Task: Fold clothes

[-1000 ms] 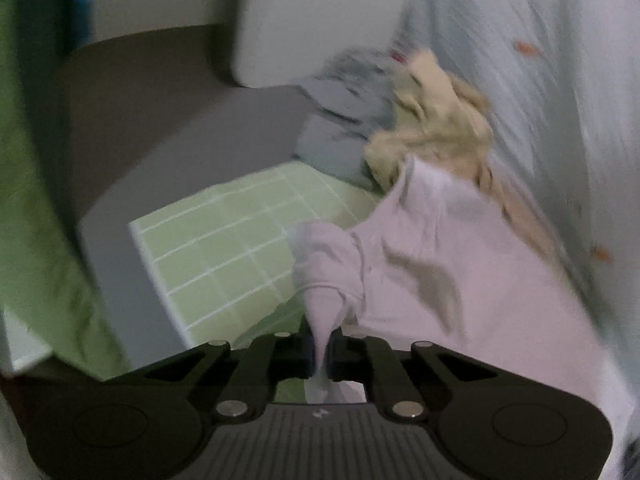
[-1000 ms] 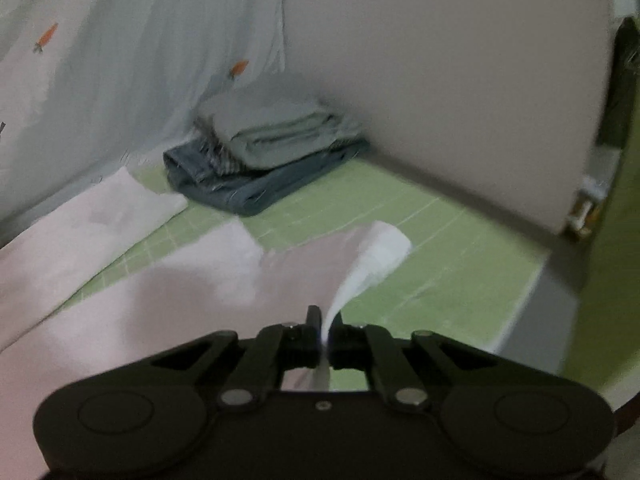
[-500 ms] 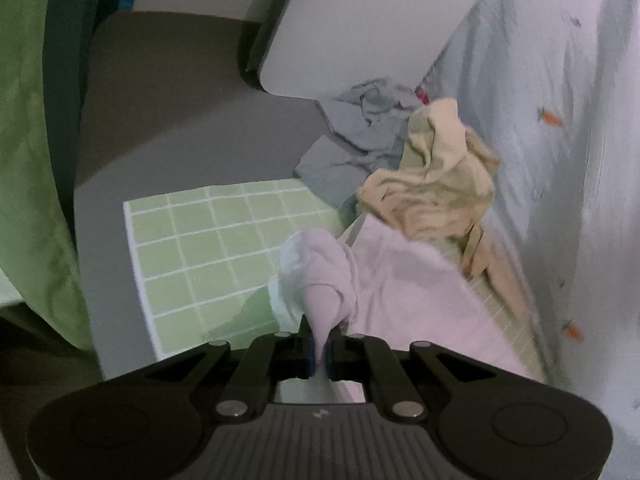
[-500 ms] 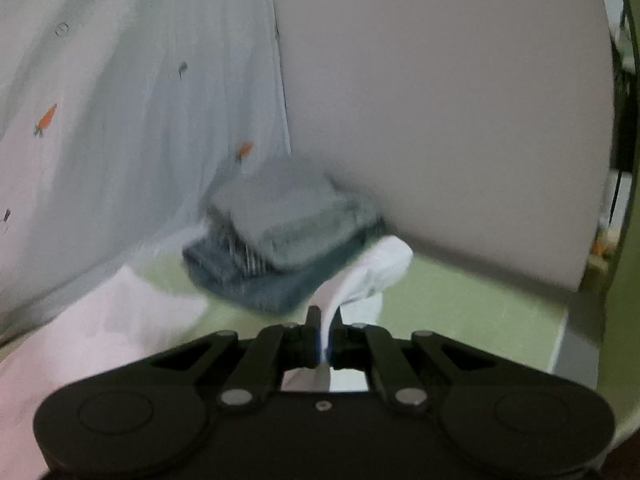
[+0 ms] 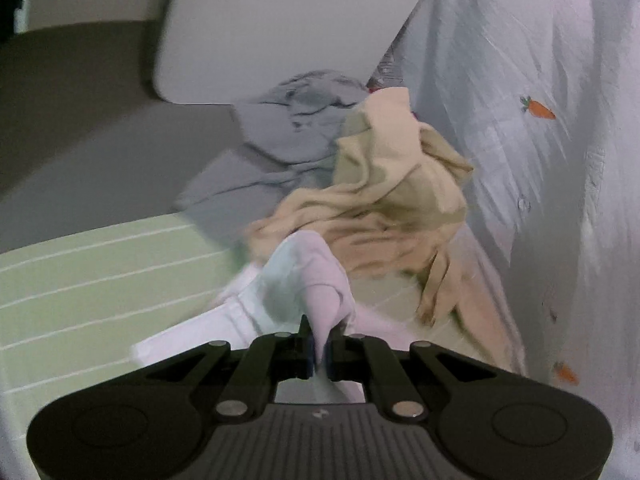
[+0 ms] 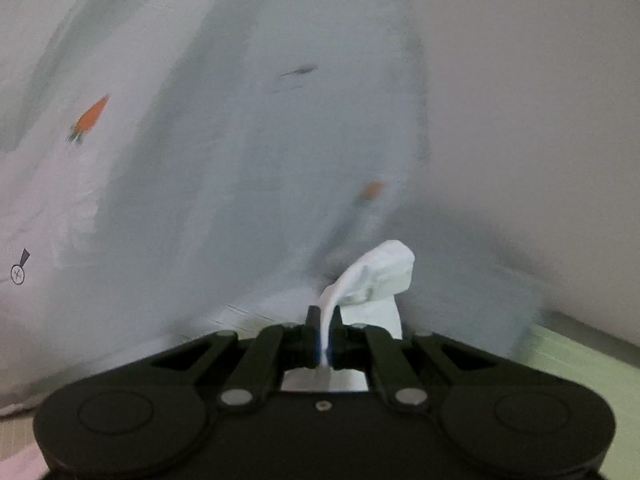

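One pale garment [image 5: 316, 276] (two grippers pinching)

A green gridded mat [image 5: 92, 280] lies on a grey tabletop [image 5: 80, 152]. Behind the mat hangs a pale sheet printed with carrots [image 5: 538, 108], and a white board [image 5: 272, 24] stands beside that sheet at the mat's far end.

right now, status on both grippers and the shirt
Left gripper shut on pale pink shirt. Right gripper shut on it too. Beige garment heaped just ahead.
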Tool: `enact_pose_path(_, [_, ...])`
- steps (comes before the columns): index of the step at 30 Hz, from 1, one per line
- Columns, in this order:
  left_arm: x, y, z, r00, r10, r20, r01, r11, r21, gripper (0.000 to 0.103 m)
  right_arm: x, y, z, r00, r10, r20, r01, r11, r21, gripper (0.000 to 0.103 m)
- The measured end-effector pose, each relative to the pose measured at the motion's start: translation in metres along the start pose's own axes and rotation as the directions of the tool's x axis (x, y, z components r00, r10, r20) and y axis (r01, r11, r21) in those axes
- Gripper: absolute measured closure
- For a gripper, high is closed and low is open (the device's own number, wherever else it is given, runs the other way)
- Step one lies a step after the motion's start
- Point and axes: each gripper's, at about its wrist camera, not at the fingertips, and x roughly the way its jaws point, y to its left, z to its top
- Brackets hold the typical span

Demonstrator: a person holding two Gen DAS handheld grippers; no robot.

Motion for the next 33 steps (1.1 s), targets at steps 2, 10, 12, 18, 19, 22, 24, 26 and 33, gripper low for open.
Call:
enact_pose_path(2, [0.032, -0.024, 0.011, 0.999, 0.006, 0.047, -0.008, 0.999, 0.039, 0.09, 0.052, 0.048, 0.008, 0.999, 0.044, -0.023, -0.045, 0.997, -0.056, 0.099])
enact_pose_path(10, [0.09, -0.066, 0.003, 0.978, 0.207, 0.021, -0.208, 0.968, 0.136, 0.044, 0.152, 0.146, -0.041, 0.975, 0.116, -0.191, -0.159, 0.96, -0.23, 0.022])
enact_pose_path(12, [0.083, -0.07, -0.012, 0.977, 0.211, 0.038, -0.214, 0.951, 0.223, 0.036, 0.136, 0.126, -0.071, 0.968, 0.09, -0.232, -0.148, 0.959, -0.243, 0.013])
enact_pose_path(18, [0.053, -0.087, -0.052, 0.979, 0.189, 0.074, -0.202, 0.871, 0.448, 0.032, 0.083, 0.035, -0.122, 0.951, -0.143, -0.275, 0.078, 0.969, -0.235, 0.006])
enact_pose_path(19, [0.05, -0.092, -0.055, 0.979, 0.185, 0.089, -0.205, 0.862, 0.463, 0.032, 0.077, 0.018, -0.126, 0.943, -0.163, -0.289, 0.115, 0.978, -0.176, 0.003])
enact_pose_path(22, [0.038, -0.106, -0.069, 0.98, 0.147, 0.131, -0.193, 0.855, 0.482, 0.029, 0.074, -0.019, -0.137, 0.919, -0.174, -0.354, 0.185, 0.983, -0.004, 0.003])
enact_pose_path(24, [0.037, -0.116, -0.082, 0.989, 0.106, 0.105, -0.144, 0.855, 0.498, 0.028, 0.076, -0.031, -0.142, 0.918, -0.137, -0.372, 0.182, 0.979, 0.088, 0.003])
enact_pose_path(26, [0.036, -0.126, -0.094, 0.995, 0.063, 0.076, -0.094, 0.853, 0.513, 0.025, 0.076, -0.032, -0.145, 0.926, -0.1, -0.365, 0.159, 0.978, 0.134, 0.004])
enact_pose_path(33, [0.071, -0.133, -0.17, 0.989, 0.104, -0.104, -0.006, 0.736, 0.677, 0.025, 0.075, -0.01, -0.151, 0.942, -0.071, -0.328, 0.104, 0.991, 0.083, 0.043])
